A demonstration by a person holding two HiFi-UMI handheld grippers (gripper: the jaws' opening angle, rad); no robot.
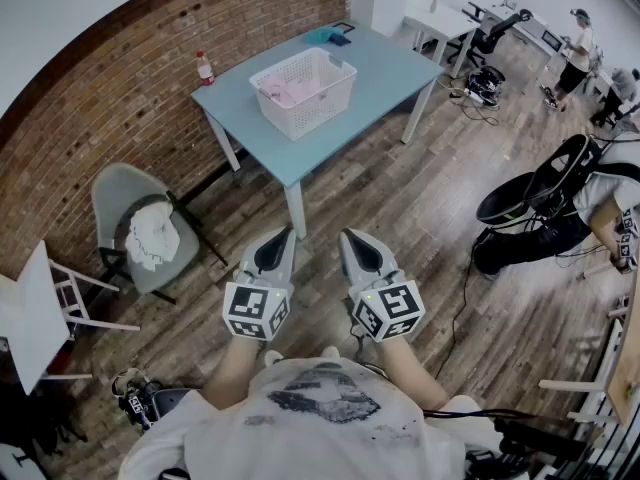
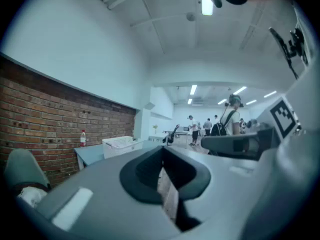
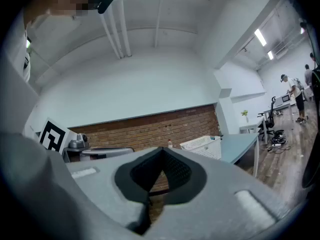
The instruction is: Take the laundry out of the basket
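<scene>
A white laundry basket (image 1: 318, 96) stands on a light blue table (image 1: 390, 68) by the brick wall, with pink laundry (image 1: 288, 90) inside it. The basket also shows small and distant in the left gripper view (image 2: 119, 144) and the right gripper view (image 3: 202, 144). My left gripper (image 1: 273, 251) and right gripper (image 1: 358, 248) are held side by side close to my body, level, well short of the table. Both are shut with nothing between the jaws, as seen for the left gripper (image 2: 162, 153) and the right gripper (image 3: 161, 153).
A grey chair (image 1: 118, 196) with a white cloth (image 1: 152, 236) stands left of the table. A red-capped bottle (image 1: 204, 68) and a blue item (image 1: 326, 36) sit on the table. A person (image 1: 600, 203) sits at the right; cables lie on the wood floor.
</scene>
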